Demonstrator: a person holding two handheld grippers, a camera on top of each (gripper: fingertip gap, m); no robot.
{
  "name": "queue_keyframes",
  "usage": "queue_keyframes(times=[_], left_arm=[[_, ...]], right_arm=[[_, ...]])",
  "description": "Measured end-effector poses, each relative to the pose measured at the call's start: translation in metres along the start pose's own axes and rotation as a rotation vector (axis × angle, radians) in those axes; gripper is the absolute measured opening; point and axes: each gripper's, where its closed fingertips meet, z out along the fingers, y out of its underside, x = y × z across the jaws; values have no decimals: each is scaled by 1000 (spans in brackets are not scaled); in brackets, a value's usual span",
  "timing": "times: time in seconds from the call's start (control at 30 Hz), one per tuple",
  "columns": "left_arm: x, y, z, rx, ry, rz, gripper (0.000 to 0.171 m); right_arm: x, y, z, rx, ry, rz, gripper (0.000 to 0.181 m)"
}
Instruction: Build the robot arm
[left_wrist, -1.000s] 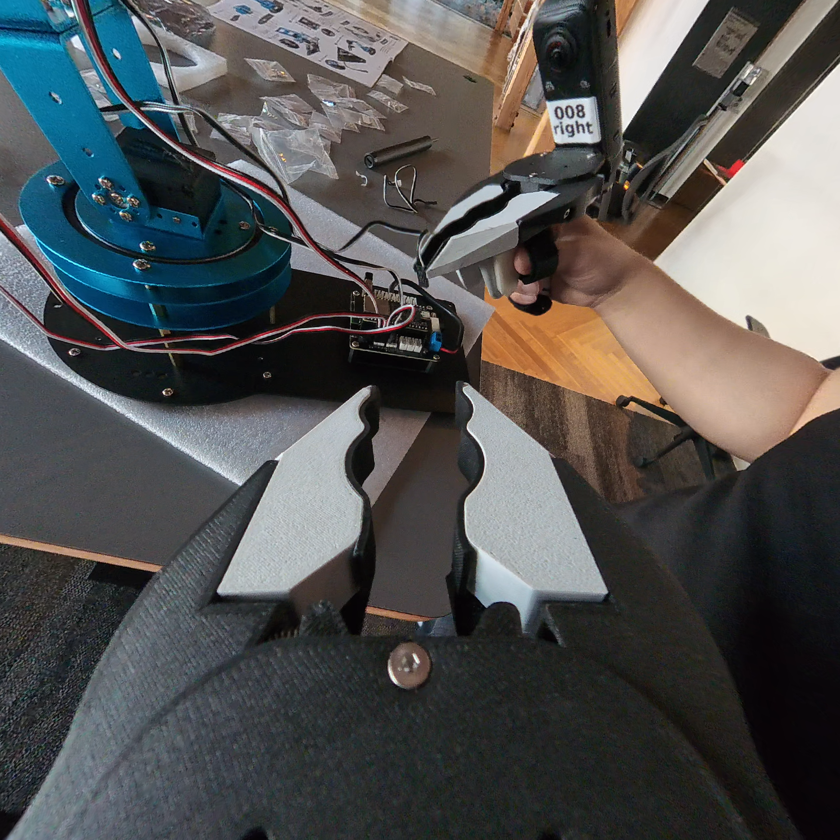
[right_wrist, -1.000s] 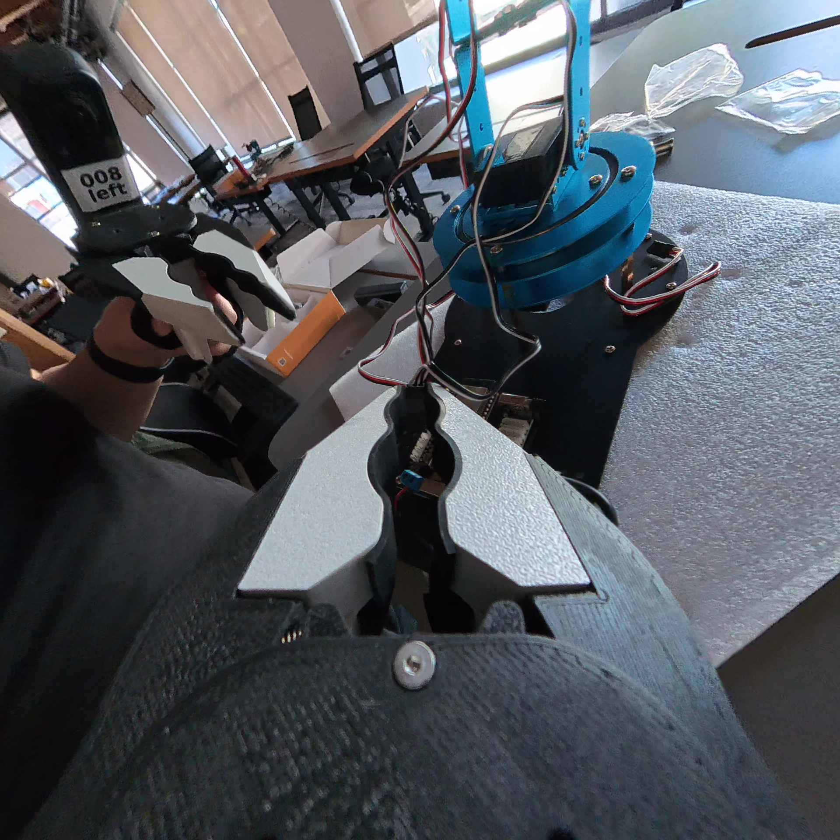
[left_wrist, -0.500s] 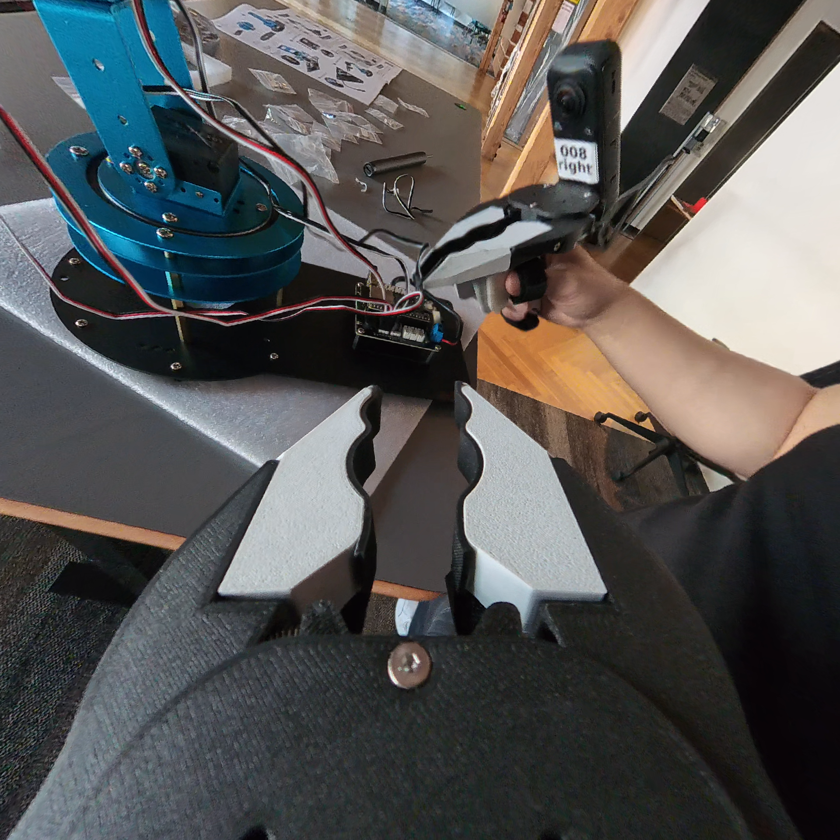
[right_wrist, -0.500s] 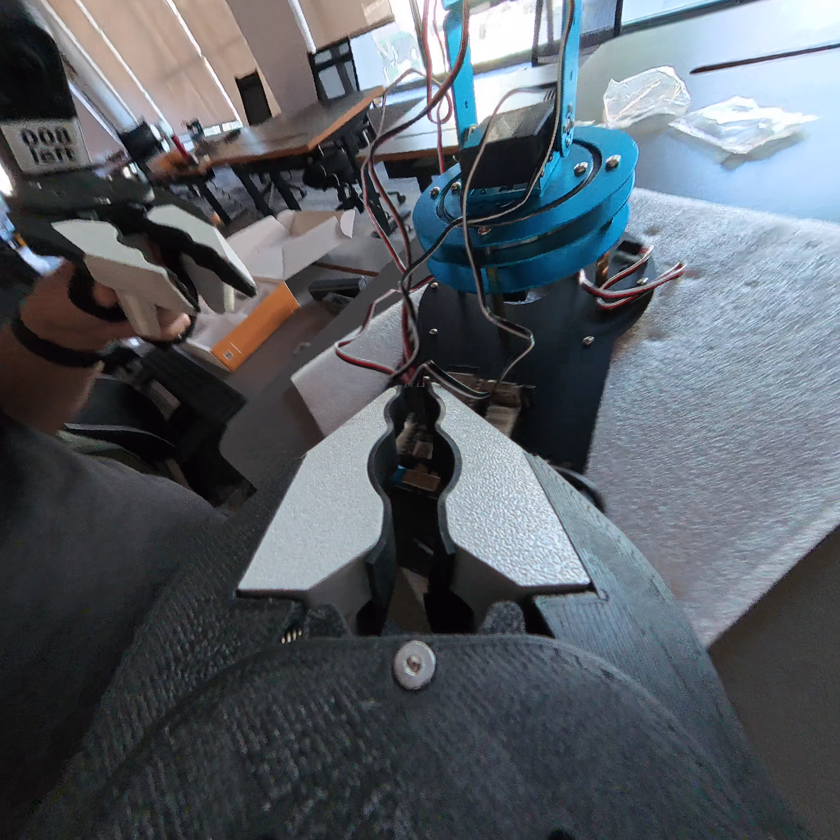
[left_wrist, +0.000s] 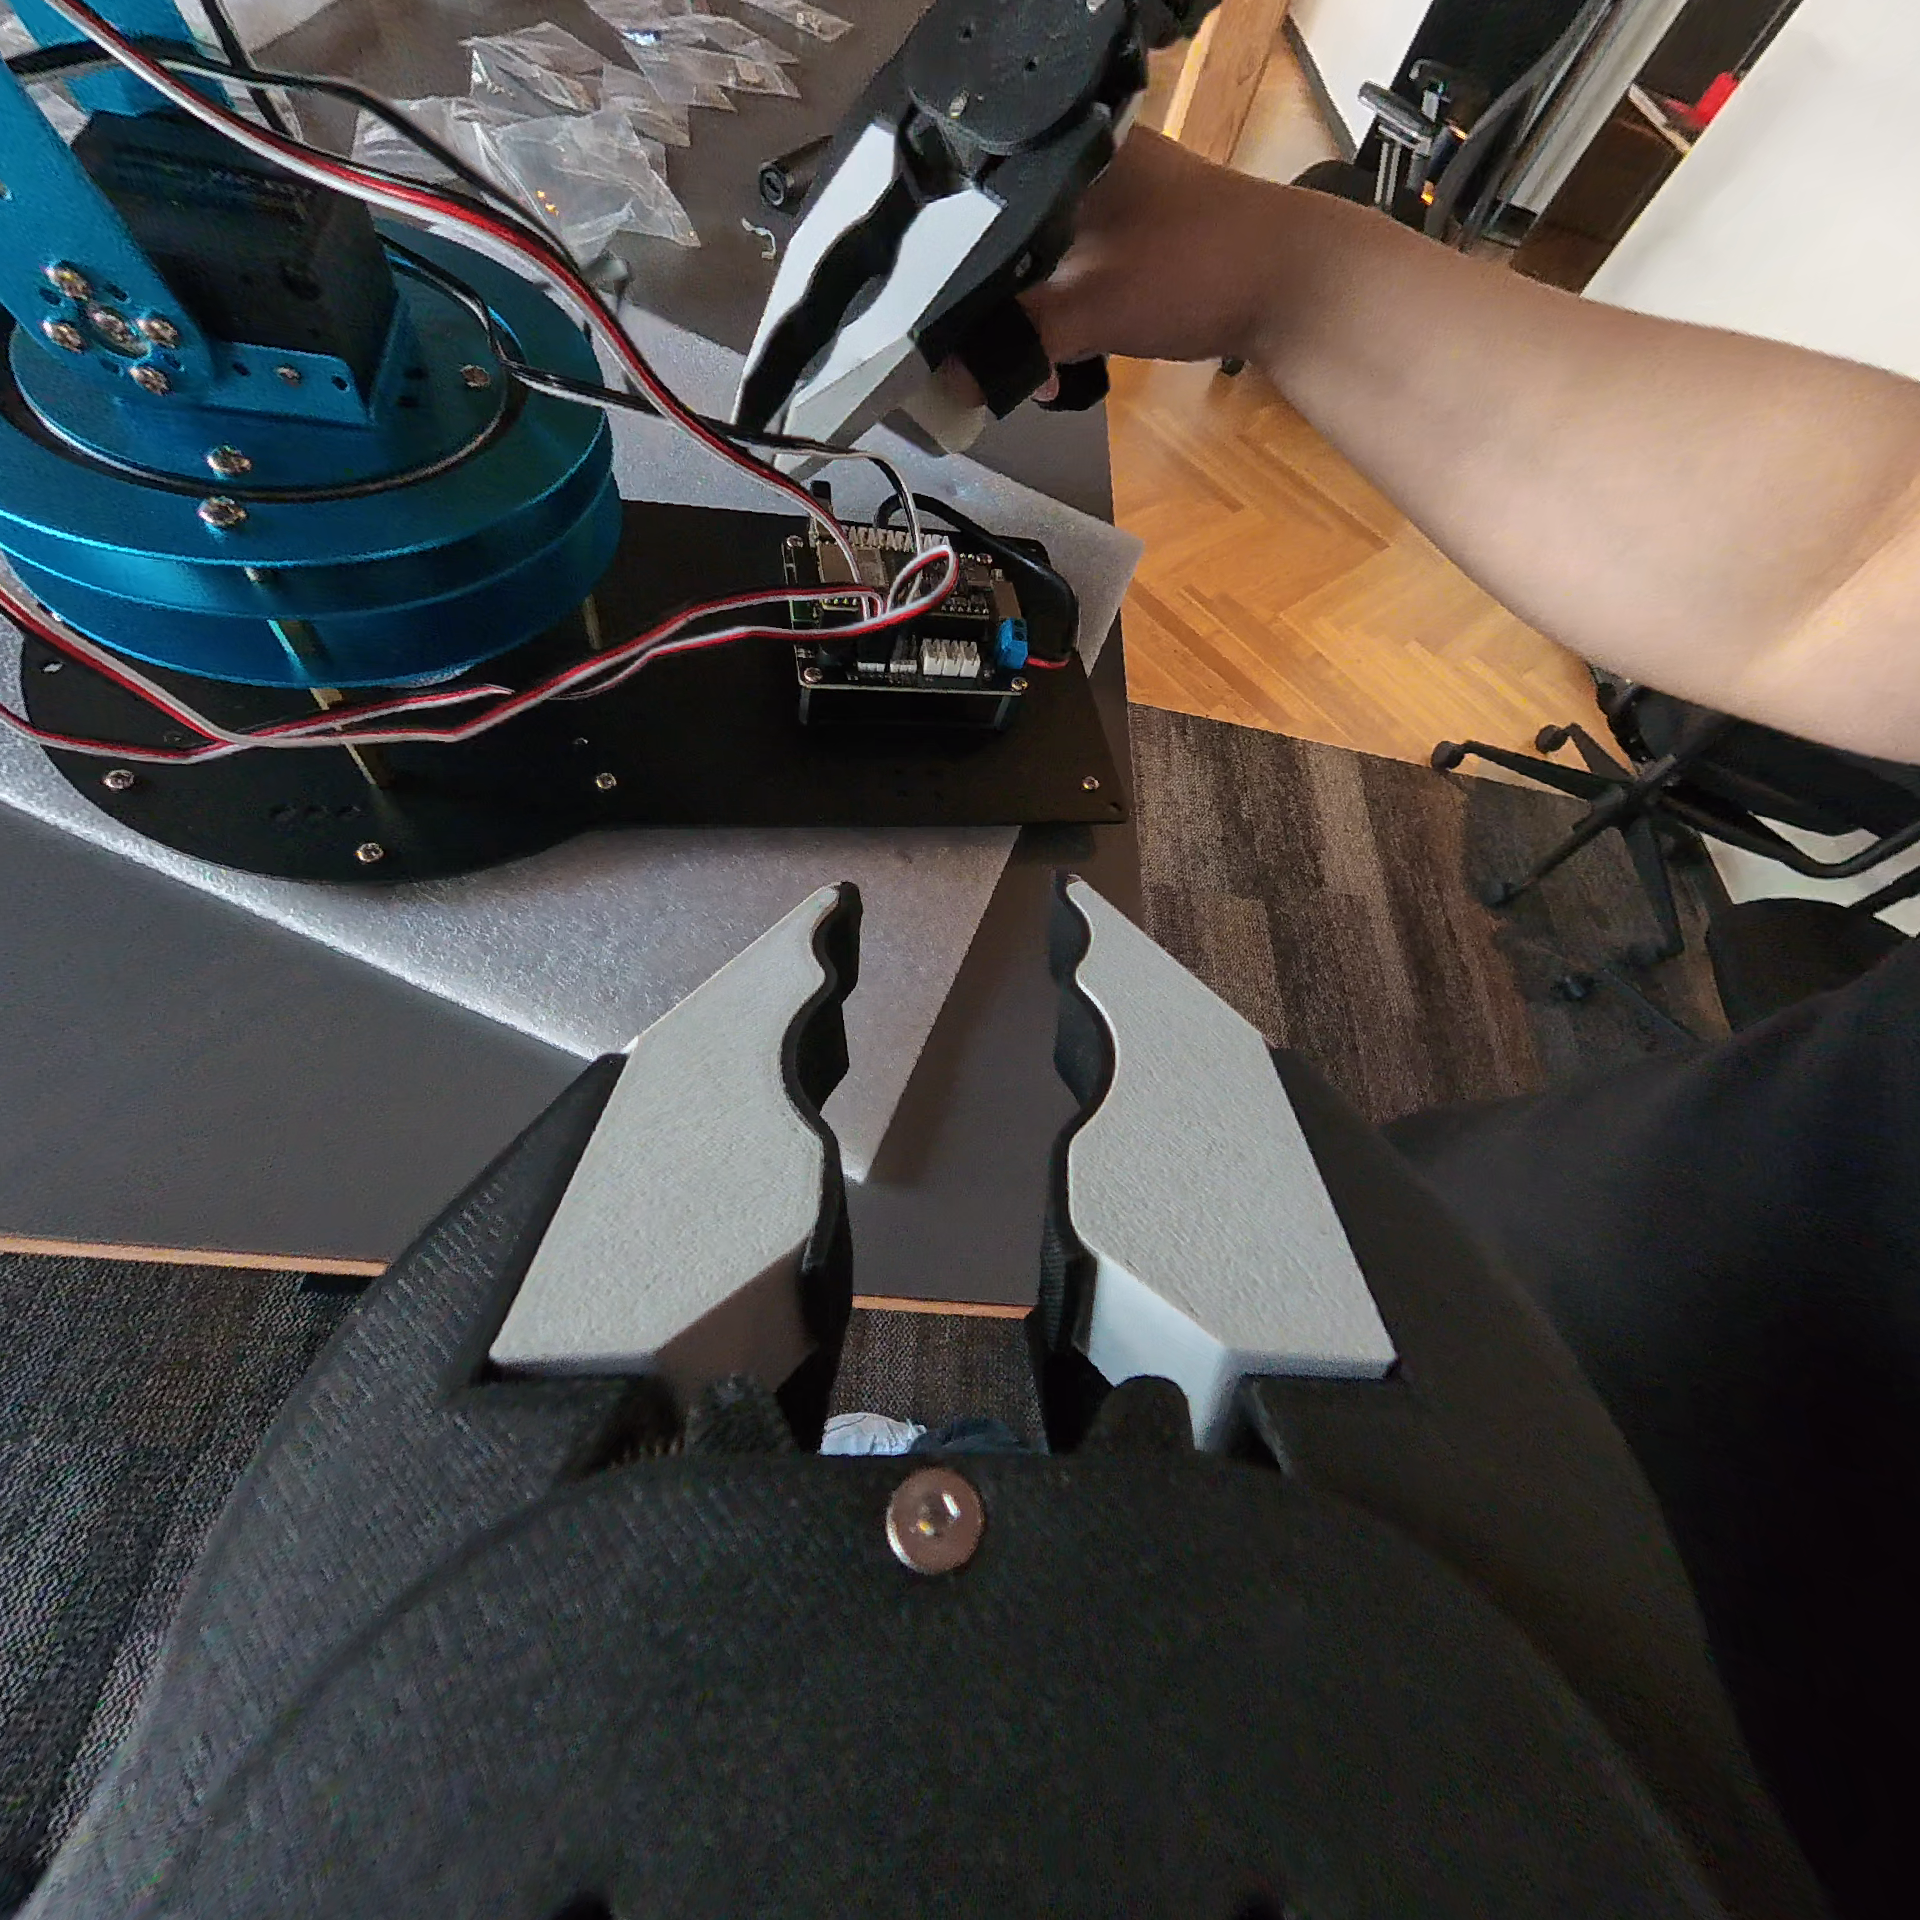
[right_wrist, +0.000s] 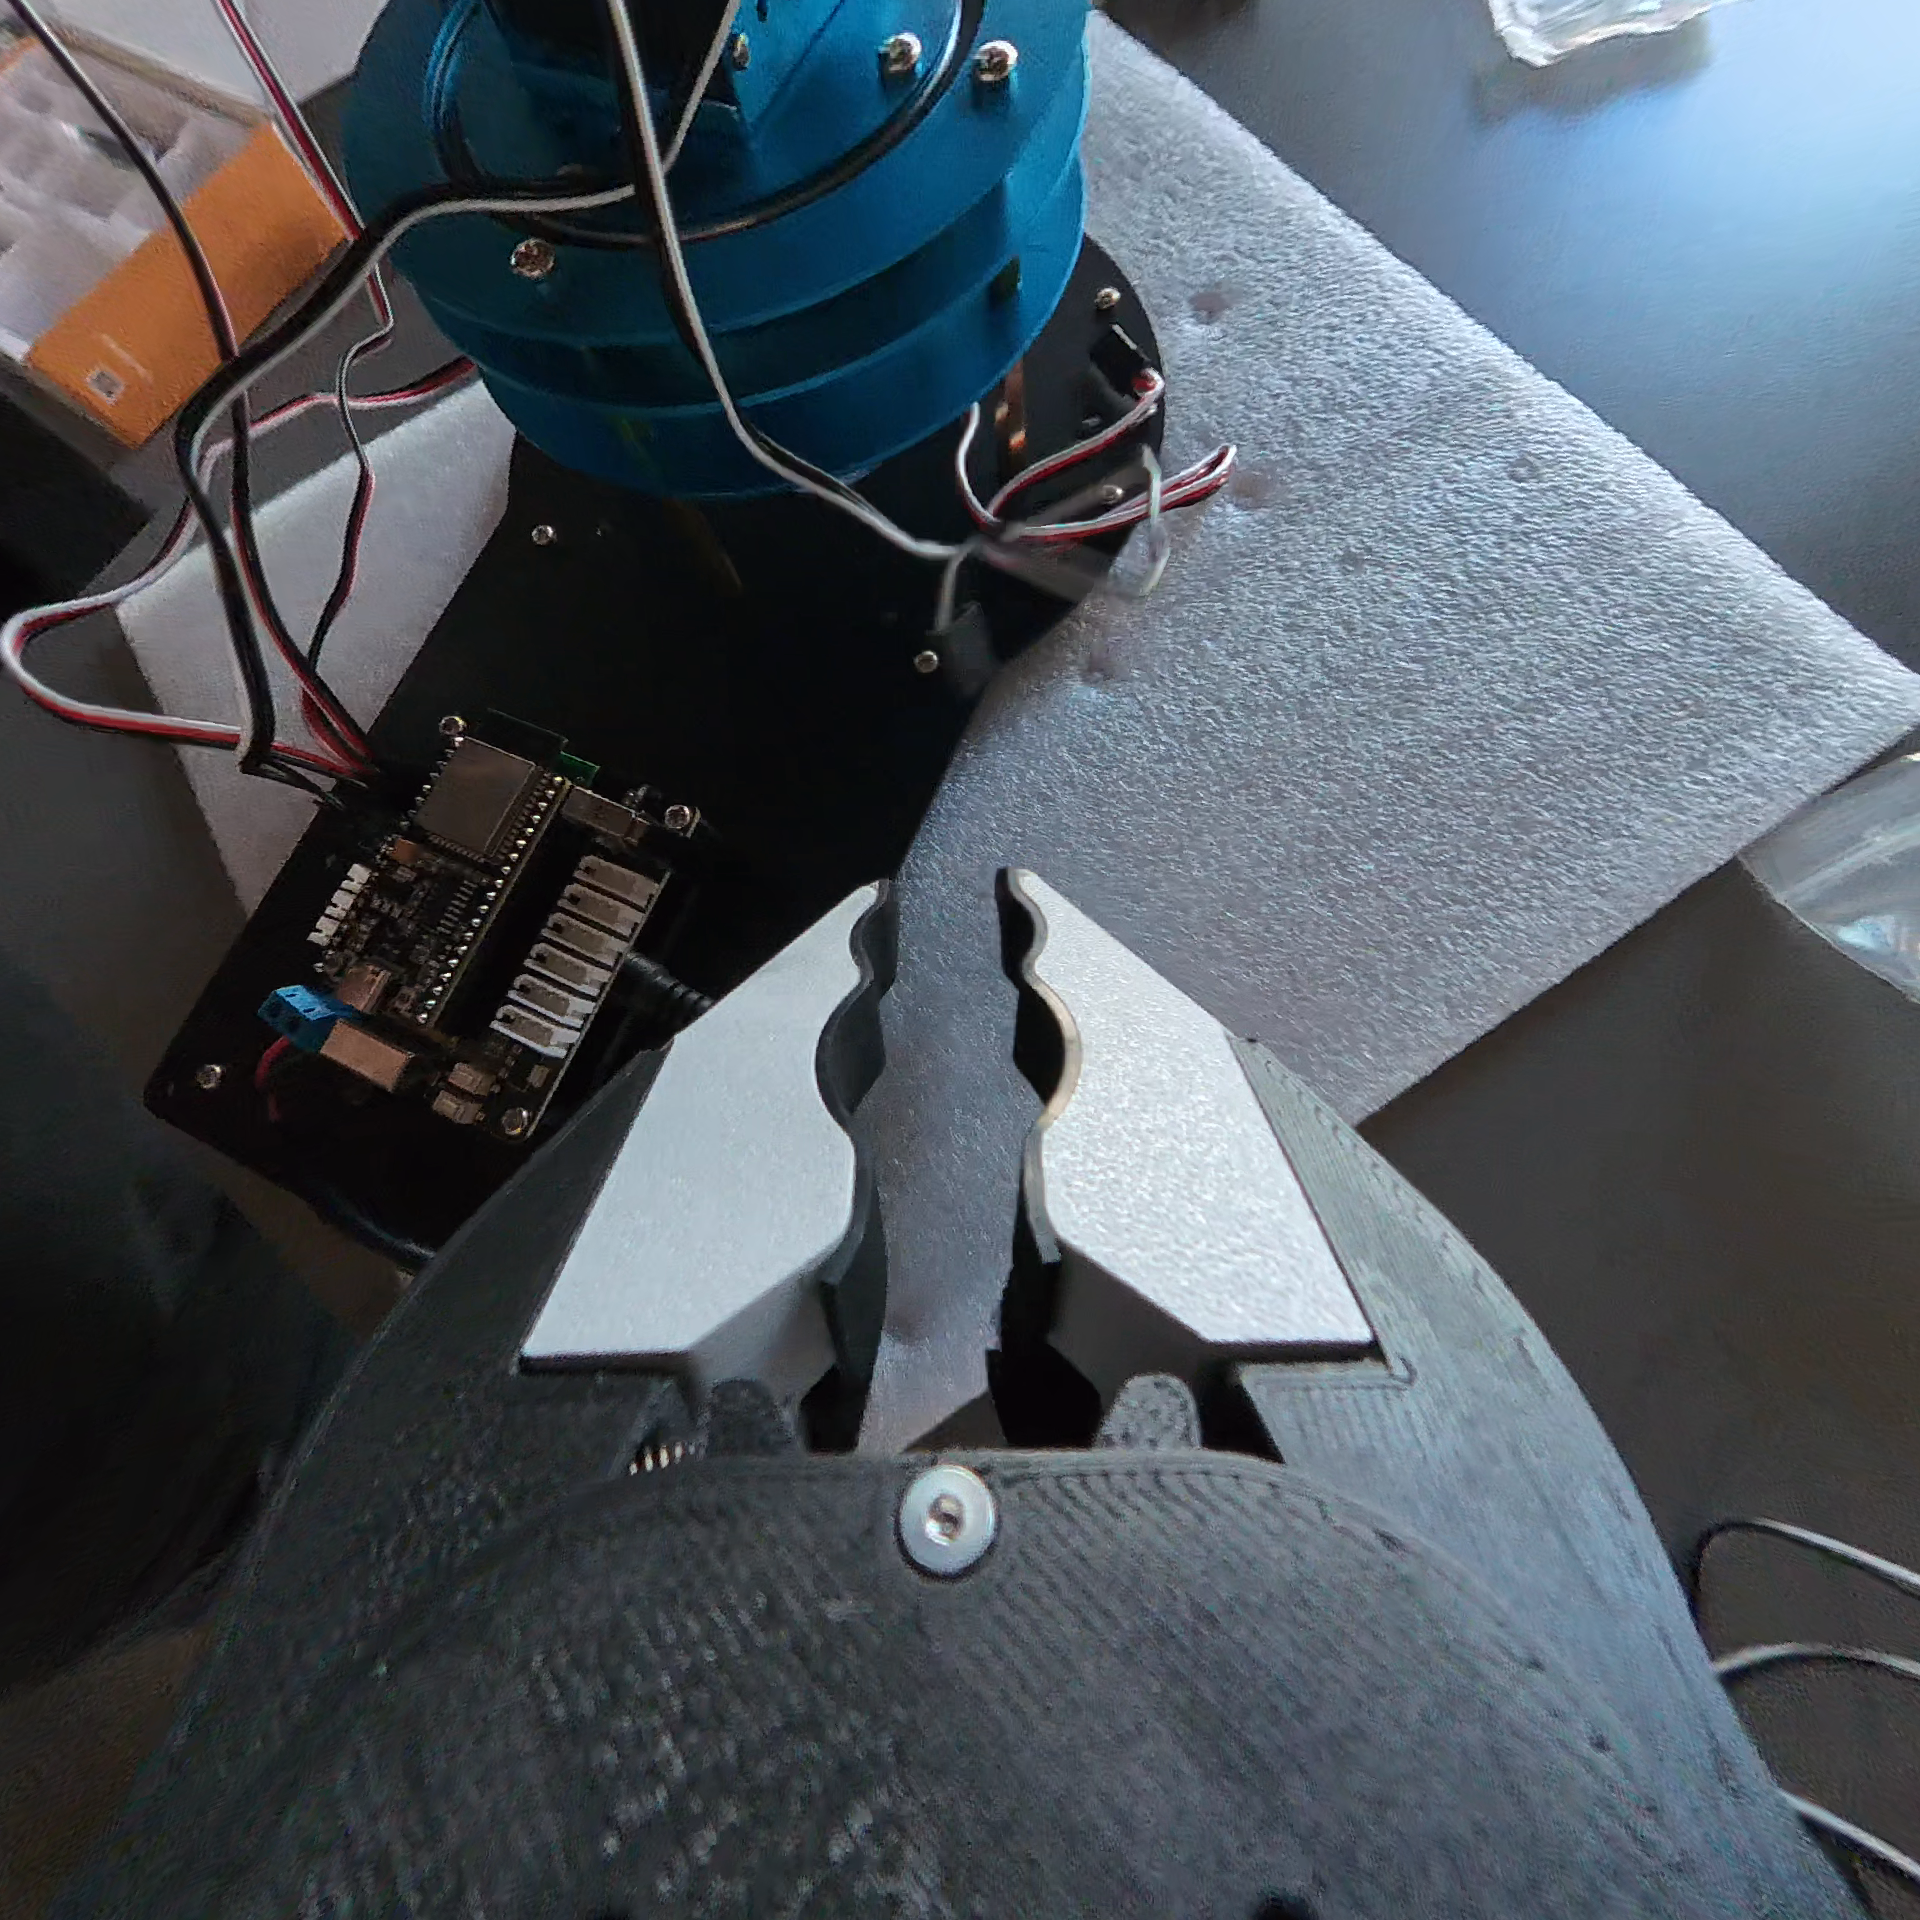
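A blue robot-arm base stands on a black baseplate with a circuit board at its right end. Red, white and black wires run from the arm to the board. My left gripper is open and empty, low over the table's front edge, short of the plate. My right gripper points down just behind the board, close to the wires. In the right wrist view my right gripper is open and empty over the white foam sheet, with the board to its left.
Several clear plastic bags and a black cylinder lie at the back of the dark table. An orange box sits beyond the table. An office chair stands on the floor at the right. Thin wires lie near my right gripper. Some 20 centimeters of space lies between my two pairs of fingers.
My right gripper has gone from shut to open and has tilted down over the foam beside the board. My left gripper stays open and has come closer to the baseplate.
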Motion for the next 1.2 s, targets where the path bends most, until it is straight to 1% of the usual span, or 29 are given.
queue_keyframes(times=[0.1,0.13,0.17,0.2,0.27,0.3,0.37,0.4,0.43,0.47,0.5,0.57,0.6,0.73,0.8,0.87,0.93,1.0,1.13,1.2], left_arm=[[2,-8,0,5,-12,24,34],[4,-13,1,3,-31,44,34],[5,-18,2,0,-57,68,34],[8,-24,4,-3,-87,91,35],[20,-40,13,-10,-130,124,38],[27,-49,22,-23,-149,134,39],[38,-68,47,-77,-210,155,47],[42,-79,63,-106,-256,175,53],[45,-92,80,-120,-308,207,58],[49,-107,100,-123,-363,240,63],[53,-121,121,-126,-418,268,72],[60,-150,166,-112,-528,299,88],[65,-162,189,-109,-565,295,94],[91,-195,276,-101,-597,237,105],[97,-209,308,-98,-627,229,110],[103,-221,336,-93,-631,209,114],[107,-233,362,-88,-624,206,119],[104,-241,385,-101,-631,230,125],[94,-242,436,-133,-542,234,125],[84,-243,461,-142,-514,235,125]], right_arm=[[1,1,-16,61,32,33,19],[4,3,-24,90,69,49,19],[10,5,-34,122,133,70,20],[21,9,-46,150,235,98,27],[40,23,-77,173,472,159,32],[44,29,-94,185,562,183,34],[55,40,-136,200,757,225,33],[62,47,-158,191,855,233,34],[67,56,-177,155,919,223,37],[73,65,-195,114,969,210,46],[79,74,-212,81,1009,188,58],[92,100,-243,-3,1034,172,77],[99,115,-258,-41,1032,176,82],[125,162,-333,-54,1094,189,85],[140,184,-363,-57,1109,211,86],[157,203,-383,-70,1111,229,89],[177,215,-394,-81,1103,229,89],[200,223,-398,-82,1095,227,89],[250,239,-385,-87,1050,228,90],[279,248,-382,-94,1059,216,90]])
